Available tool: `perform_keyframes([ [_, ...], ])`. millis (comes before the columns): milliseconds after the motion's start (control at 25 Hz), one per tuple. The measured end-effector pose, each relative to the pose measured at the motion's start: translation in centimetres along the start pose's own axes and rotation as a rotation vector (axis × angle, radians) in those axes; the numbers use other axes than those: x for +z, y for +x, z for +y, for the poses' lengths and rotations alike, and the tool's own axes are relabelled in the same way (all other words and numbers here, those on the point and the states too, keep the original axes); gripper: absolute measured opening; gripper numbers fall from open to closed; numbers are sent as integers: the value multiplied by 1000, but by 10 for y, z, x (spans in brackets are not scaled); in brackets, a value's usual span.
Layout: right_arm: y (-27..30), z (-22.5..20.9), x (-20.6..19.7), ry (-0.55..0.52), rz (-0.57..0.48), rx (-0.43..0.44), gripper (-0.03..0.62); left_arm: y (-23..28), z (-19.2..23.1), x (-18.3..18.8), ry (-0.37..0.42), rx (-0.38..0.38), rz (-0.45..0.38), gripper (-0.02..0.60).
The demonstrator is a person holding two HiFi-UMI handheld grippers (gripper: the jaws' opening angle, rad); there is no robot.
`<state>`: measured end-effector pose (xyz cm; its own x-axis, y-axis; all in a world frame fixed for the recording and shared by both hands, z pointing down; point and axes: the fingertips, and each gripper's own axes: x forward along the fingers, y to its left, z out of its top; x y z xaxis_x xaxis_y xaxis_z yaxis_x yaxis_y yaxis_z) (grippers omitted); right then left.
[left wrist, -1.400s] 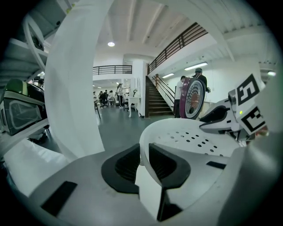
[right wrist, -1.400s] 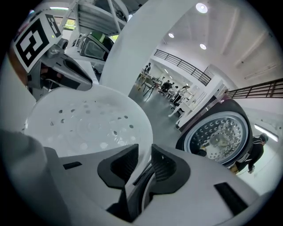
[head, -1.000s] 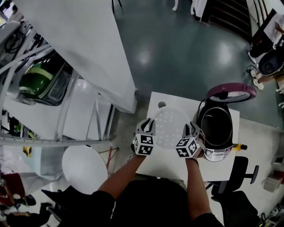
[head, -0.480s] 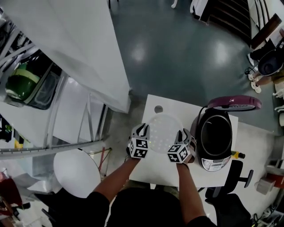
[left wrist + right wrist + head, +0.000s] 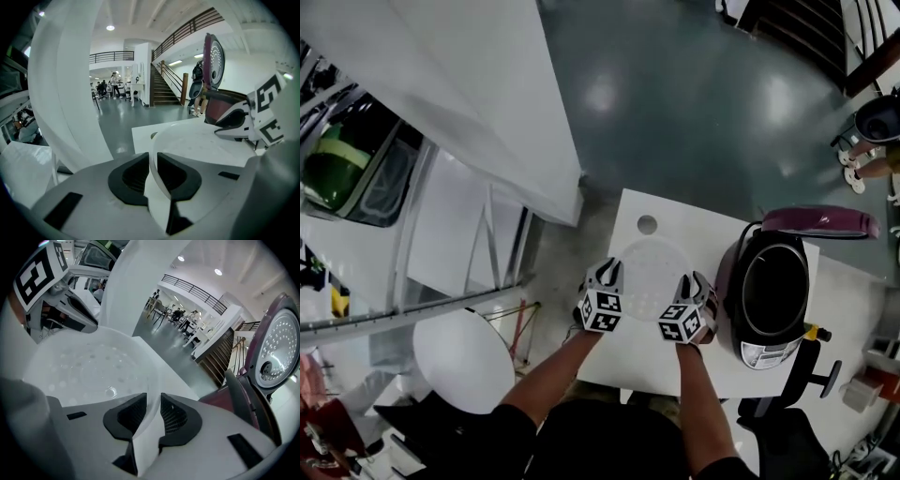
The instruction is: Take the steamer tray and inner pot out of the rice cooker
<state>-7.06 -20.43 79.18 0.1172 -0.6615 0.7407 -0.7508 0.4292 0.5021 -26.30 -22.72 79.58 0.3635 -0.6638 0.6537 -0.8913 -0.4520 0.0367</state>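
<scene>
The white perforated steamer tray (image 5: 649, 273) hangs low over the white table (image 5: 712, 361), held by its rim on both sides. My left gripper (image 5: 607, 281) is shut on the tray's left rim (image 5: 154, 176). My right gripper (image 5: 689, 291) is shut on the right rim (image 5: 151, 420). The tray's holed floor (image 5: 89, 366) shows in the right gripper view. To the right stands the rice cooker (image 5: 769, 291), its maroon lid (image 5: 820, 222) swung up. The inner pot (image 5: 776, 289) sits inside the cooker, its dark hollow showing.
A round hole (image 5: 647, 224) pierces the table near its far left corner. A white round stool (image 5: 459, 358) stands on the floor at the left. A black office chair (image 5: 806, 370) is at the table's right front. White panels and a metal frame (image 5: 469, 234) stand left of the table.
Both grippers have sunk with the steamer tray, from level with the cooker's rim down close to the table, left of the cooker. The grips are unchanged.
</scene>
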Motion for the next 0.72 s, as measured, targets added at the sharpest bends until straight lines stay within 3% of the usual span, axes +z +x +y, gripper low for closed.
perform_keyframes([
  [480, 18, 25, -22, 3, -6, 107, 80, 10, -6, -32, -38, -21, 84, 60],
  [560, 14, 23, -19, 11, -20, 124, 86, 8, -4, -28, -43, -25, 79, 104],
  [720, 1, 13, -15, 191, -33, 172, 104, -2, 0, -18, -44, -28, 60, 152],
])
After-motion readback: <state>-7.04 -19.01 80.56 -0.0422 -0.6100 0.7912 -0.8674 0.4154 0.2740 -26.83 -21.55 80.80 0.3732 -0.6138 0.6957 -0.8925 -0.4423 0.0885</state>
